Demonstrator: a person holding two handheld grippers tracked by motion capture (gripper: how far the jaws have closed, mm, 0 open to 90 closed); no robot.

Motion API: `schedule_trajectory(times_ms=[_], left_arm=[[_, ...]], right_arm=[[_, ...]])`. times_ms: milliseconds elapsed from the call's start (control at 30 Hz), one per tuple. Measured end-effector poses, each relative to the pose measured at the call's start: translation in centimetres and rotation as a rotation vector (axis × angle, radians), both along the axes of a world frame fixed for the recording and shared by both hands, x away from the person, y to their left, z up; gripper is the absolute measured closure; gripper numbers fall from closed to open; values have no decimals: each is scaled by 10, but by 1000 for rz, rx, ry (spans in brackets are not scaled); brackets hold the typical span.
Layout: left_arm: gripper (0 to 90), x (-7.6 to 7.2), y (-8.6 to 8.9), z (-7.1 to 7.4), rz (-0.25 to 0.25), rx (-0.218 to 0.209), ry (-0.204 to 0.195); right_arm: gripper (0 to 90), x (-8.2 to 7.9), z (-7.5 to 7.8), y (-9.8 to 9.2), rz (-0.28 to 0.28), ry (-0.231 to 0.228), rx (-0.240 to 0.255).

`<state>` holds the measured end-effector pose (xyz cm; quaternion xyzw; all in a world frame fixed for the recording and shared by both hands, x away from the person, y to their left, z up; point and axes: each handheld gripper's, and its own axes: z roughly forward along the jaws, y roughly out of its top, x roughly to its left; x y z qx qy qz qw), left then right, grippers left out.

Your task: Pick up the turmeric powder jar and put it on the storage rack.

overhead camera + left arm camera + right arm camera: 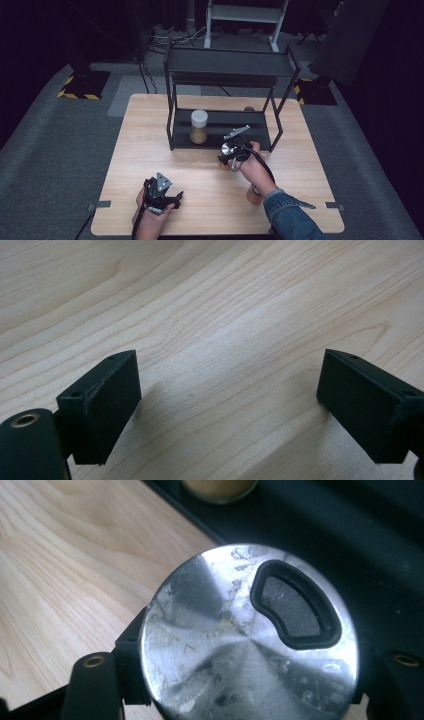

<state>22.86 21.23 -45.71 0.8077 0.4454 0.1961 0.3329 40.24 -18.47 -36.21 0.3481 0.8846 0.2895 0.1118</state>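
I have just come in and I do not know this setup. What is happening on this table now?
A person works at a wooden table with a gripper in each hand. The right gripper is shut on a jar with a round metal lid, close in front of the black shelf rack. Another jar with a white lid stands on the rack's lower shelf. The left gripper is open over bare wood and holds nothing. A further small jar stands beside the right forearm.
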Motion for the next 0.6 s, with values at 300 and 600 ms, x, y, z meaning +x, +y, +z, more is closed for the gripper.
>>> schedule_trajectory(times_ms=[300, 600], left_arm=[[104, 0, 0, -1, -9, 2, -6], [104, 0, 0, -1, -7, -3, -3]], right_arm=[[319, 8, 25, 3, -20, -57, 41], [319, 36, 32, 17, -79, -91, 44]])
